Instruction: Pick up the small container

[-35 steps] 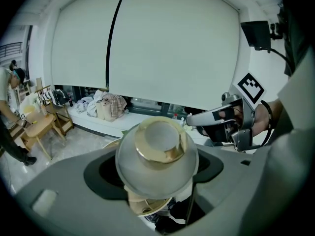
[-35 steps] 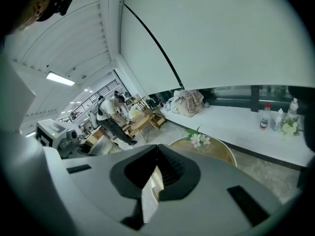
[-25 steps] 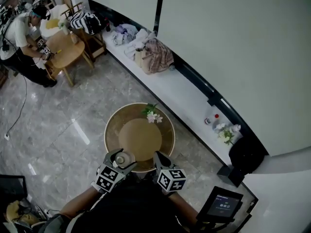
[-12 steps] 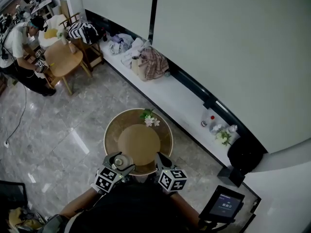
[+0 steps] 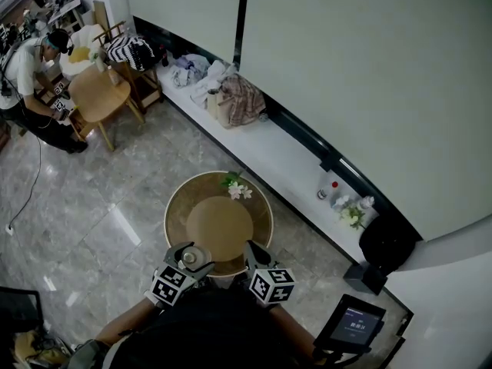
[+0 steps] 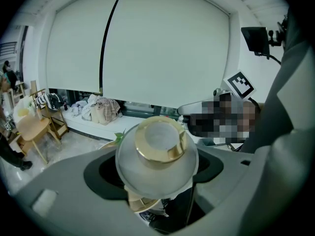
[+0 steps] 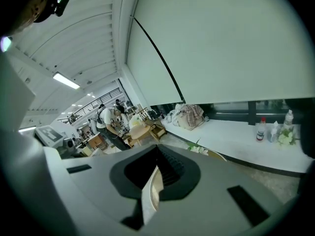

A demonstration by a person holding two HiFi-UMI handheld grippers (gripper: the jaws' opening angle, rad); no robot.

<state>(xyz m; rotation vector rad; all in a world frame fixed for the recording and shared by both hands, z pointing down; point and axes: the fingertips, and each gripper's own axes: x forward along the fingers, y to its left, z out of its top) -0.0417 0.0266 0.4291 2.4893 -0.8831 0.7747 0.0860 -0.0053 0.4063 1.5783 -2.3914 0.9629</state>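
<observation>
Small container [image 6: 157, 157] barely shifted, base hidden

We see only the top of the small container [image 6: 156, 154]; the left gripper [image 5: 189, 255] fingers [image 6: 59, 191] hide its base. In the right gripper [image 7: 156, 175], a thin pale sliver [image 7: 149, 194] sits edge-on, and we can't identify it. Both grippers hide the near rim of the worktop [image 5: 219, 225].

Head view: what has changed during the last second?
Nothing was taken or let go. Only the camera shifted slightly, so the round table sits a little lower in the view. The left gripper stays shut on the small container. The right gripper stays beside it, shut on a thin gold-edged piece.
</observation>
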